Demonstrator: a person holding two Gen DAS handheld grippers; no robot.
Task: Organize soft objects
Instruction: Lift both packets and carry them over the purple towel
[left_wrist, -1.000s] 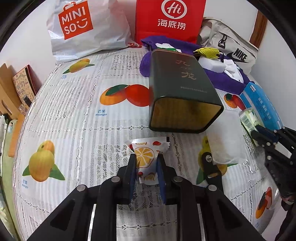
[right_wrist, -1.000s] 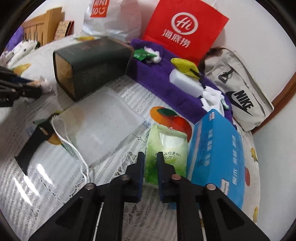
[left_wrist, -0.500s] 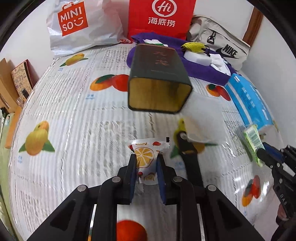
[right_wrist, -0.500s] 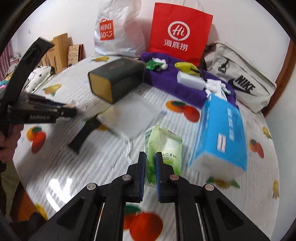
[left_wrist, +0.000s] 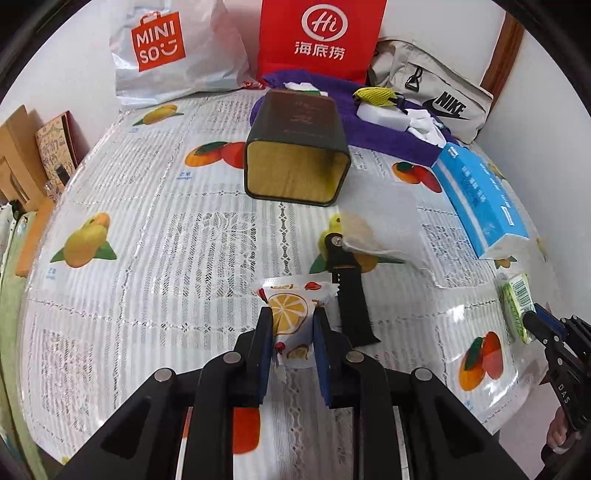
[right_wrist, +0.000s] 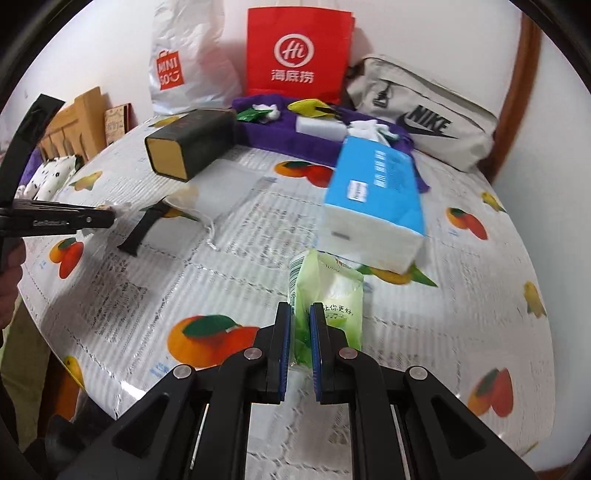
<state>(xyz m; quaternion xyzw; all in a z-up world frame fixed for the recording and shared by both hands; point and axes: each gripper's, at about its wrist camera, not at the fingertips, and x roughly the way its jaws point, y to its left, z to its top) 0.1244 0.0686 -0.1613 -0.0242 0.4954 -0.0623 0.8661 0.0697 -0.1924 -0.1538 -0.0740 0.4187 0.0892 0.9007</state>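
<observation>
My left gripper (left_wrist: 291, 314) is shut on a small white snack packet with an orange slice print (left_wrist: 290, 317), held above the table. My right gripper (right_wrist: 300, 314) is shut on a green tissue pack (right_wrist: 327, 295), also lifted; that pack shows at the right edge of the left wrist view (left_wrist: 516, 306). A purple towel (right_wrist: 280, 127) at the back holds a white sponge (right_wrist: 321, 127), a yellow item (right_wrist: 308, 107) and white cloths. A blue tissue box (right_wrist: 373, 195) lies in front of it.
A dark green tin (left_wrist: 297, 147) lies on its side with its open end toward me. A clear drawstring pouch (left_wrist: 384, 229) and a black strap (left_wrist: 349, 295) lie mid-table. A Miniso bag (left_wrist: 166, 48), red bag (left_wrist: 319, 37) and Nike bag (left_wrist: 432, 92) line the wall.
Both grippers have pulled back and up from the table with their packets. The tin, pouch and blue box now look farther away.
</observation>
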